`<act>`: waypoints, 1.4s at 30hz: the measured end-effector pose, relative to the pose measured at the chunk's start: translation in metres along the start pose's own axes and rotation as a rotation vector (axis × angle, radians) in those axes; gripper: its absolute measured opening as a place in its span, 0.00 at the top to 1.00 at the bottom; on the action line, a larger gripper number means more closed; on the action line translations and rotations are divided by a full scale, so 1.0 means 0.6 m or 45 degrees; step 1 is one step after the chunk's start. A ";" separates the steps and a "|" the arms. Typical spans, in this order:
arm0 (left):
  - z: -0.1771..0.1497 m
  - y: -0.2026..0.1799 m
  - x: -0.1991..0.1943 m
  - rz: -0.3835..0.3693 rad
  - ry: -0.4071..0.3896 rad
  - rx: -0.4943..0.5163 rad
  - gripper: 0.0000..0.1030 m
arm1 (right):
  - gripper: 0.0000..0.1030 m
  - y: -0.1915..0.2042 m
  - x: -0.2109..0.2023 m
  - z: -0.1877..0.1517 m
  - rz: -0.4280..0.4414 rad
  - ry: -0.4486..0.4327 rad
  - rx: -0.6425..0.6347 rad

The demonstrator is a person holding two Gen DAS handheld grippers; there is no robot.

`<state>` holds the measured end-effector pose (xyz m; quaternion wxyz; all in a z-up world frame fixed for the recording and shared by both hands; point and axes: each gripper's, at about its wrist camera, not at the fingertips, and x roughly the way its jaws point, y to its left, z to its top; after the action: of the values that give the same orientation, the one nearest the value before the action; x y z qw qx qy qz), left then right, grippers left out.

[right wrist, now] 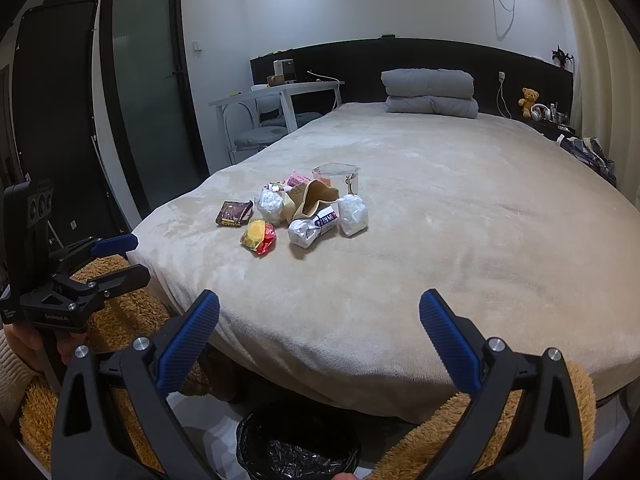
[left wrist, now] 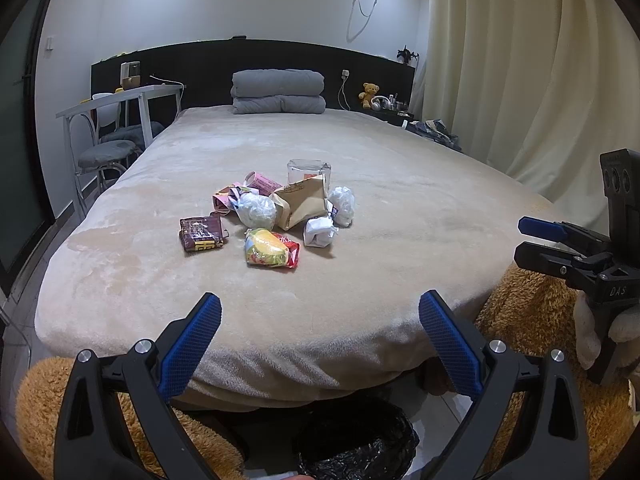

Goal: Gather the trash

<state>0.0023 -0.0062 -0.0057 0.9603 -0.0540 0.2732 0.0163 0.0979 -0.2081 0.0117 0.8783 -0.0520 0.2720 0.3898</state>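
Note:
A pile of trash lies mid-bed: a yellow-red snack bag (left wrist: 271,249) (right wrist: 259,237), a brown wrapper (left wrist: 201,233) (right wrist: 234,213), a brown paper bag (left wrist: 301,201) (right wrist: 312,199), crumpled white paper (left wrist: 319,232) (right wrist: 306,233), white plastic wads (left wrist: 342,205) (right wrist: 352,214), a pink pack (left wrist: 262,182) and a clear cup (left wrist: 309,170) (right wrist: 337,173). A black-lined trash bin (left wrist: 356,446) (right wrist: 298,444) stands on the floor below the bed's foot. My left gripper (left wrist: 320,312) (right wrist: 130,256) is open and empty. My right gripper (right wrist: 320,312) (left wrist: 520,240) is open and empty. Both are short of the pile.
The beige bed (left wrist: 360,280) has folded grey bedding (left wrist: 278,92) at the head. A white desk with chairs (left wrist: 116,120) stands left of it, curtains (left wrist: 520,80) right. Orange fluffy fabric (left wrist: 528,320) lies at the bed's foot. A dark door (right wrist: 148,80) is at left.

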 end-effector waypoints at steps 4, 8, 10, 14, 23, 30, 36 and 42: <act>-0.001 -0.001 -0.001 0.000 0.000 0.001 0.06 | 0.04 0.000 -0.001 0.000 -0.001 0.002 -0.001; 0.000 0.000 -0.001 -0.002 0.002 0.005 0.06 | 0.04 0.000 0.004 -0.002 0.000 0.004 -0.002; 0.000 -0.001 -0.001 -0.001 0.001 0.004 0.06 | 0.04 0.000 0.004 -0.002 -0.001 0.005 -0.002; 0.000 -0.001 0.000 -0.001 0.003 0.004 0.06 | 0.04 0.000 0.004 -0.001 0.000 0.006 -0.004; 0.001 0.000 0.004 -0.003 0.008 0.009 0.06 | 0.04 0.001 0.003 -0.001 -0.003 0.009 -0.006; 0.001 0.000 0.005 -0.004 0.012 0.009 0.06 | 0.04 -0.001 0.018 -0.009 -0.001 0.017 -0.005; 0.003 -0.002 0.004 -0.001 0.019 0.018 0.06 | 0.04 -0.001 0.020 -0.009 -0.003 0.021 -0.011; 0.002 -0.002 0.004 -0.002 0.019 0.020 0.06 | 0.04 0.000 0.019 -0.009 -0.004 0.022 -0.013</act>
<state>0.0050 -0.0075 -0.0058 0.9586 -0.0468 0.2806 0.0130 0.1019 -0.2021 0.0011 0.8762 -0.0605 0.2776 0.3892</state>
